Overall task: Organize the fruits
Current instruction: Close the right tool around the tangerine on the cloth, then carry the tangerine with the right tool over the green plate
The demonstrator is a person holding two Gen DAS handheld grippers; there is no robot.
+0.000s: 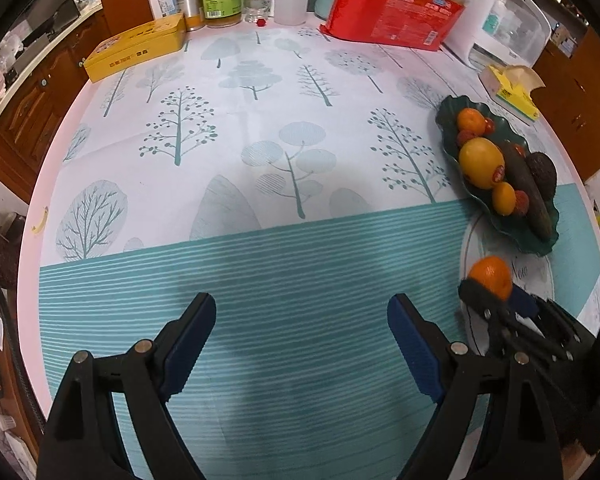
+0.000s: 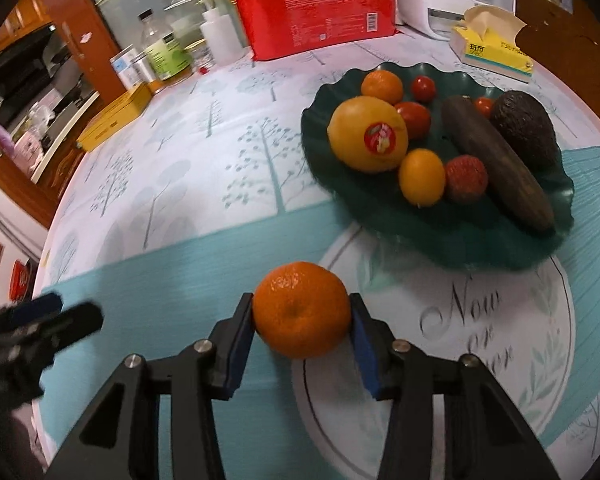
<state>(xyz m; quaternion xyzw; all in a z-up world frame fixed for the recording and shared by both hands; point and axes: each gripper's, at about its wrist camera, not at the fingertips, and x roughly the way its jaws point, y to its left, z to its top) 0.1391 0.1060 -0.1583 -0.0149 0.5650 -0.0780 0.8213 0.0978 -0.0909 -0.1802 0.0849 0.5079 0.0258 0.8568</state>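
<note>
My right gripper (image 2: 302, 312) is shut on an orange mandarin (image 2: 302, 315), held above the teal tablecloth short of the dark green wavy plate (image 2: 384, 200). The plate holds a large yellow-orange fruit with a sticker (image 2: 366, 138), a small orange (image 2: 382, 86), a kumquat-like fruit (image 2: 422, 176), a red lychee (image 2: 466, 178), cherry tomatoes (image 2: 414, 118), a dark cucumber (image 2: 496, 164) and an avocado (image 2: 526, 128). My left gripper (image 1: 302, 312) is open and empty over the teal stripe; its view shows the plate (image 1: 512, 232) at right and the right gripper (image 1: 496, 294) with the mandarin (image 1: 492, 276).
At the table's back stand a red package (image 2: 316, 16), a white bottle (image 2: 220, 36), jars and bottles (image 2: 166, 54), a yellow tin (image 1: 136, 46), a yellow tissue box (image 2: 492, 48) and a white appliance (image 1: 496, 20). Wooden cabinets lie beyond the table's left edge.
</note>
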